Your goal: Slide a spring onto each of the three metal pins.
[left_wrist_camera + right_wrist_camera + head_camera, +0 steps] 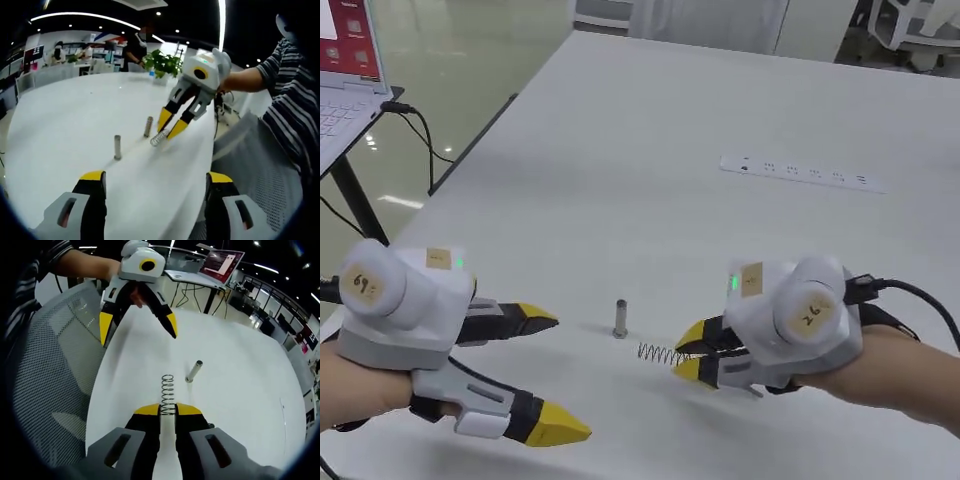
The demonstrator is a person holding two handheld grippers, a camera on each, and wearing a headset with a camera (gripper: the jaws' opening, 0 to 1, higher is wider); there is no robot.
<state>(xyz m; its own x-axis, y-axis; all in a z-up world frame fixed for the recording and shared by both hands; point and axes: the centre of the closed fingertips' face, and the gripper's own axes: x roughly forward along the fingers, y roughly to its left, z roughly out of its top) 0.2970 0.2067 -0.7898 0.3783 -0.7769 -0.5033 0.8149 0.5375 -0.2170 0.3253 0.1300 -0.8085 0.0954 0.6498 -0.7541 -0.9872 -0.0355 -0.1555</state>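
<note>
As right claw [688,352] "26" pinches spring [658,352], left claw [567,375] "69" gapes.

Quick headcount. One spring [660,352]. Metal pins: the left gripper view gives me two, a nearer pin [118,147] and a farther pin [148,126], while the head view has just one pin in sight. Two sets of tongs, the left tongs [558,375] and the right tongs [688,353]. One table [670,150], with one white power strip [802,173] on it. One laptop [345,60] off to the side, one mesh chair [55,365], and one potted plant [162,62].
</note>
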